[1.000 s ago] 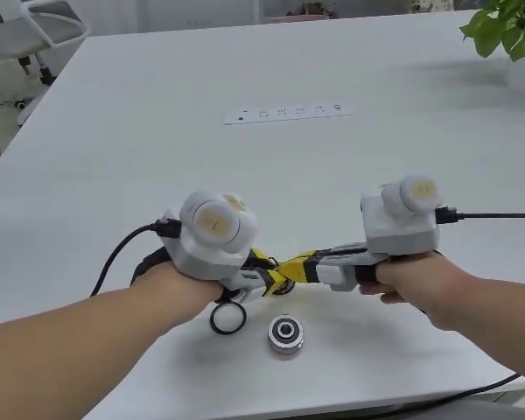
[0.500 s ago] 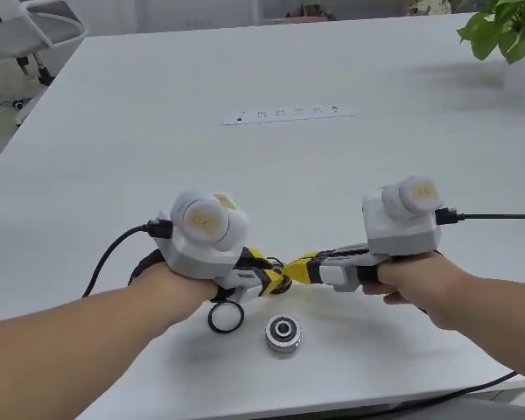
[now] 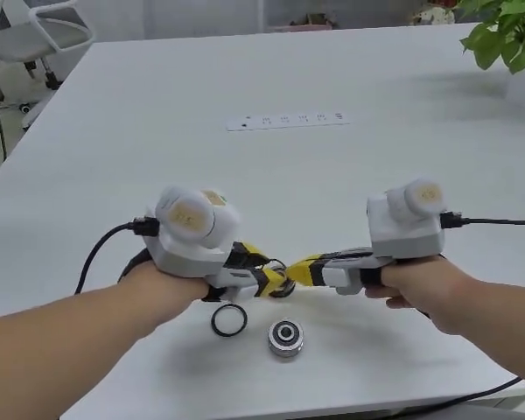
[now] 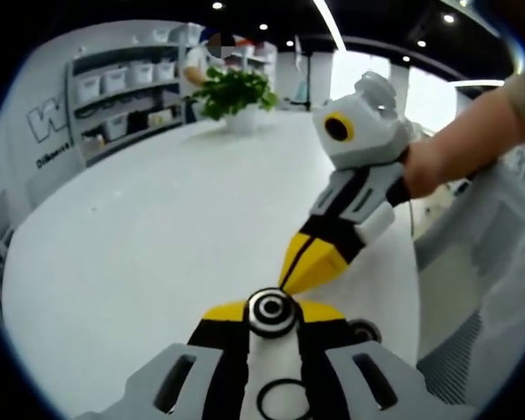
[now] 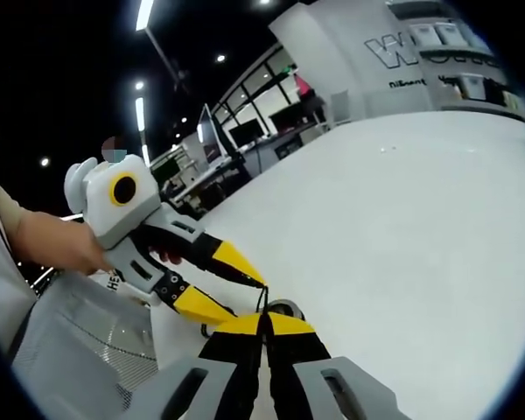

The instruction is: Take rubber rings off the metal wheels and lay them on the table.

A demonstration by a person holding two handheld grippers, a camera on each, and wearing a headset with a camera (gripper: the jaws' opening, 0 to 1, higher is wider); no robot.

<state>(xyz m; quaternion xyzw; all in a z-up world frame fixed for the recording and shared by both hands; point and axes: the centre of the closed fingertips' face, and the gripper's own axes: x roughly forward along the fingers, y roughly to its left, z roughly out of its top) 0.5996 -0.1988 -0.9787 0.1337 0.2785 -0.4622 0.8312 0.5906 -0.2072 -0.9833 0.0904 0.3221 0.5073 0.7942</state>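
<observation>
The left gripper [image 3: 274,281] has its yellow-and-black jaws closed part-way on a metal wheel [image 4: 270,312], gripping it from both sides and holding it just above the table [image 3: 157,157], towards the near edge. The right gripper [image 3: 299,271] comes in from the opposite side with its jaws pressed together. Their tips meet the rim of that held wheel; whether they nip its rubber, I cannot tell.

Below the two grippers, close to the near edge, a loose rubber ring [image 3: 229,320] lies flat on the table. A second wheel [image 3: 285,337] sits just beside it, the two apart.

Further back, towards the middle of the table, lies a white power strip [image 3: 284,121].

On the far wall there is large lettering [image 4: 45,122] beginning with a W; the rest is too cut off to read.
</observation>
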